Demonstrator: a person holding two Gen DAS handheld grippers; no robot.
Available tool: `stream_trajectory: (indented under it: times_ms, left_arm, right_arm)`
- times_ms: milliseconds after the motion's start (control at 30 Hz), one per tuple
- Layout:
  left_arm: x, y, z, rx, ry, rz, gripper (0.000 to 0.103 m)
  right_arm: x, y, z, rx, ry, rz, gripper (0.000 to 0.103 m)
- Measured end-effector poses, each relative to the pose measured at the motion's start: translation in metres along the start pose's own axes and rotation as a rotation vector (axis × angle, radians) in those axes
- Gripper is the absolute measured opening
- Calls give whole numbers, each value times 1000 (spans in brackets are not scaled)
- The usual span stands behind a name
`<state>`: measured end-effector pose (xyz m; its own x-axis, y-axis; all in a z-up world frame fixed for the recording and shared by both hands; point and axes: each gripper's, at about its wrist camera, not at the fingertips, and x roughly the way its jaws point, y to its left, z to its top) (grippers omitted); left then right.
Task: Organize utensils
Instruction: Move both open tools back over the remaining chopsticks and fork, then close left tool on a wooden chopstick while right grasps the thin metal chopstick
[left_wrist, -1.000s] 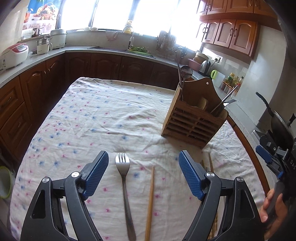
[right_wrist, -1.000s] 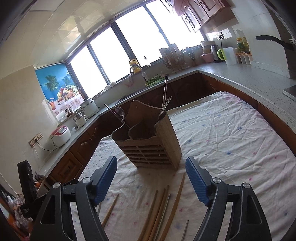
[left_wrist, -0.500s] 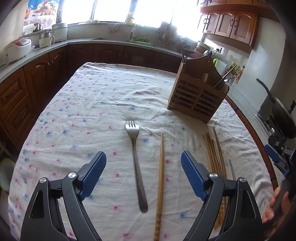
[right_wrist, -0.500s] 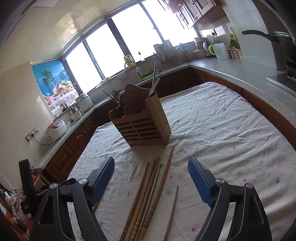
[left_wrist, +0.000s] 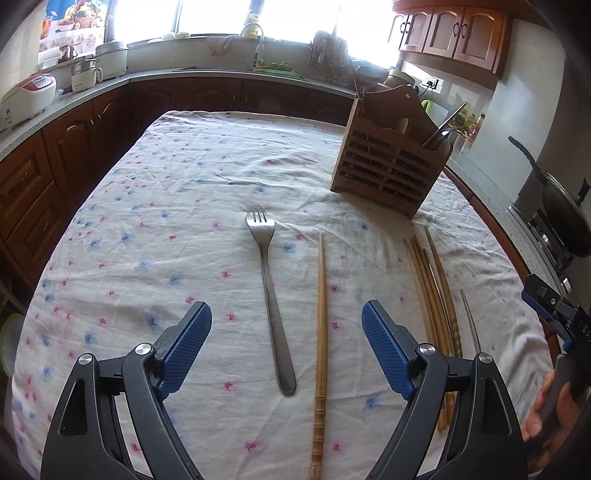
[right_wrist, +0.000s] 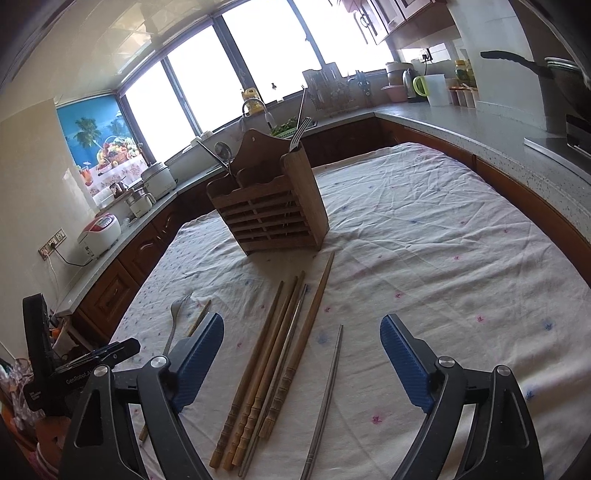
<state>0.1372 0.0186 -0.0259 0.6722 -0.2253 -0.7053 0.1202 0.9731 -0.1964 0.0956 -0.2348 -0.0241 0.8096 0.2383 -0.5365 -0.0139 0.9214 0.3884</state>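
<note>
1. The left gripper (left_wrist: 286, 339) hangs over the cloth (left_wrist: 147, 206) with its jaws wide apart and nothing between the pads; the jaws have just been opening, though barely in the last moment.
2. Straight ahead of it, in the gap between its fingers, lie the fork (left_wrist: 269, 291) and a single chopstick (left_wrist: 321, 332). They lie side by side but apart, long axes running away from the gripper along its pointing line, the fork's tines at the far end.
3. That is the awkward part: in my judgement, jaws closing across these would take both unless the gripper shifts toward one. The fork handle's end lies nearest.
4. The right gripper (right_wrist: 303, 354) is likewise spread wide and empty, its jaws having just been opening. Between its fingers lies a bundle of wooden chopsticks (right_wrist: 273, 354), touching or nearly so, and a thin metal chopstick (right_wrist: 327, 391) just to their right. One more metal stick seems to lie among the wooden ones.
5. These also run lengthwise away from the gripper, fanning slightly toward the far right.
6. So the left hand is nearer the fork, the right nearer the bundle.
7. Farthest stands the wooden holder (right_wrist: 269, 218), upright, already holding a fork and a ladle. It sits just beyond the bundle's tips, closer to the right gripper.
</note>
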Motion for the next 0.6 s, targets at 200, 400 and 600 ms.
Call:
stream_trajectory:
  times_ms: [200,400,600]
  left_arm:
    - [8,-6,2,21,12,8,86]
    - [23,-15,7,64,53,4,82]
    - [44,-24,15,101,113,-14,57]
  right_arm:
    - [10,2,-3,-31,33,-33,87]
    - [28,2,-5,-41,104,-57,55]
    - [40,-1,-7,-43,154,-70,41]
